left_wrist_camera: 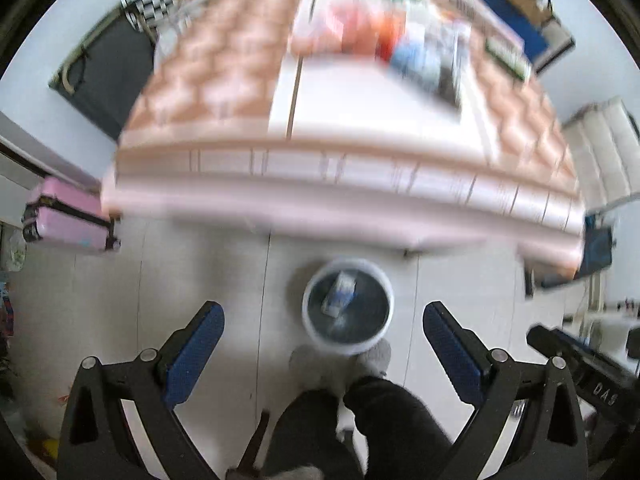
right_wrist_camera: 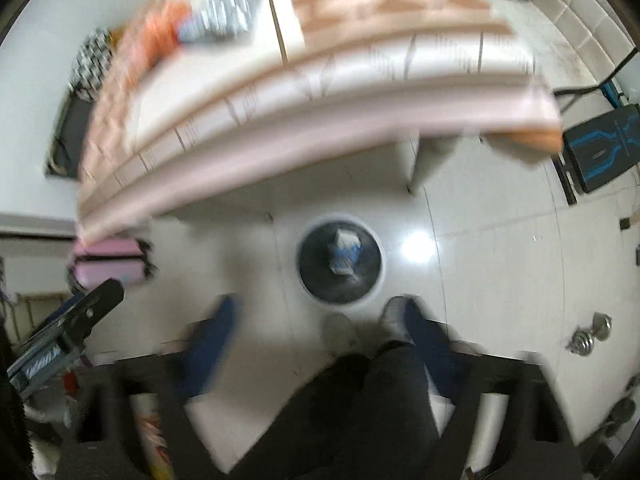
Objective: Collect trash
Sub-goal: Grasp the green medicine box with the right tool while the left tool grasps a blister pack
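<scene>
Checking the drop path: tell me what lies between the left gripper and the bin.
Left wrist view: the person's socked feet lie between the left gripper and the bin.

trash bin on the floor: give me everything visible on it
The trash bin is round, seen from almost straight above, with a pale whitish rim and a dark interior that may be a liner. It stands upright on the light tiled floor, just in front of the table's edge and right by the person's grey-socked feet; contact is unclear. Inside lies one crumpled blue-and-white package. Neither gripper touches it. Motion blur hides finer detail.
</scene>
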`<state>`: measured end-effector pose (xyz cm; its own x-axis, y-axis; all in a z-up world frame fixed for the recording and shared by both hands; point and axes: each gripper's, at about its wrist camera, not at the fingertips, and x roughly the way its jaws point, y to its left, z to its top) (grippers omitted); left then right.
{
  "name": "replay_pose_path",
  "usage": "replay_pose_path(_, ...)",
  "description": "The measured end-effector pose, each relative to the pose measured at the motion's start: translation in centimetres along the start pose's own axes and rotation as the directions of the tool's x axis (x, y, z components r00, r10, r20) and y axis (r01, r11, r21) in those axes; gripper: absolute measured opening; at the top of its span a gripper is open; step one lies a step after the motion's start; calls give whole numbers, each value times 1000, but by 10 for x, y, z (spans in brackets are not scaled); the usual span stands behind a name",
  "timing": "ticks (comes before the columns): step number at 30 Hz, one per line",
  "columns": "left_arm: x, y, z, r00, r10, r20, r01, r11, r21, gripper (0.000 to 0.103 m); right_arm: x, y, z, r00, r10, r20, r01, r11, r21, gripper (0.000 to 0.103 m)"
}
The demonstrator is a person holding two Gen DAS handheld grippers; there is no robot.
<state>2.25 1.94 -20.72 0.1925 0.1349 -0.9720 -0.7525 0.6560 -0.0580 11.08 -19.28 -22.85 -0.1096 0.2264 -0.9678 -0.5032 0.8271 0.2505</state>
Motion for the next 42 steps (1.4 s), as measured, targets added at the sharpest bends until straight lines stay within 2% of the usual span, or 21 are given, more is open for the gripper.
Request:
replay_pose_path(3,-8,-28,50,999,-27,42,25,999,41,101,-38,-4,48,998,18,61,-17,1000,-11,56)
replay_pose_path(8,18,-101,131,999,-36,29,30,985,171,100,-71,-25,148,995,-7,100,10,999,-31,57)
replay_pose_path(9,24,-112,141,999,-34,17,30,981,190,93,-71,-30,171,995,-13,100,18,999,-43,57)
replay_pose_path(10,42,-130,159,1000,-19,-13,21,975,223,83,-68,-34,192,995,-19,98,25,998,-57,59)
replay_pose_path(13,80,-157,194,995,24,-94,2,965,263,78,-49,-37,269,997,-49,55,57,987,-149,63)
replay_pose_path(16,110,-169,213,983,70,-169,-22,964,266,71,-25,-34,344,993,-120,24,122,954,-272,64)
replay_pose_path(18,127,-174,221,974,119,-194,-65,962,267,63,-3,-28,385,987,-162,6,154,925,-347,66)
replay_pose_path(20,128,-179,226,973,152,-175,-100,957,274,62,20,-20,418,979,-202,-23,173,889,-424,66)
replay_pose_path(21,128,-182,230,971,171,-166,-121,954,274,53,34,-14,435,972,-234,-36,189,860,-475,67)
replay_pose_path(22,127,-183,233,968,199,-154,-152,950,273,37,44,-11,441,967,-251,-42,197,843,-501,67)
replay_pose_path(24,127,-183,239,967,197,-159,-156,959,238,23,67,-3,460,956,-282,-74,193,802,-565,69)
replay_pose_path(25,127,-182,241,968,194,-161,-156,963,219,21,73,0,466,952,-296,-80,197,789,-582,85)
replay_pose_path(29,120,-181,244,971,197,-138,-170,968,183,14,89,10,482,946,-307,-101,179,758,-628,83)
replay_pose_path(30,118,-179,244,971,194,-136,-169,970,176,13,91,11,484,946,-309,-101,179,754,-632,78)
replay_pose_path(31,115,-179,246,972,192,-133,-169,972,165,11,92,12,486,947,-306,-102,175,753,-634,61)
replay_pose_path(33,107,-177,249,973,197,-120,-178,972,153,6,95,11,489,950,-292,-111,163,768,-620,37)
replay_pose_path(34,103,-176,250,974,197,-112,-180,973,144,3,93,10,491,952,-289,-98,170,769,-616,34)
replay_pose_path(37,92,-171,251,976,197,-94,-184,975,126,3,83,7,488,967,-238,-93,135,786,-603,30)
replay_pose_path(42,69,-166,248,982,183,-53,-177,979,101,3,61,2,466,981,-179,-81,100,810,-578,29)
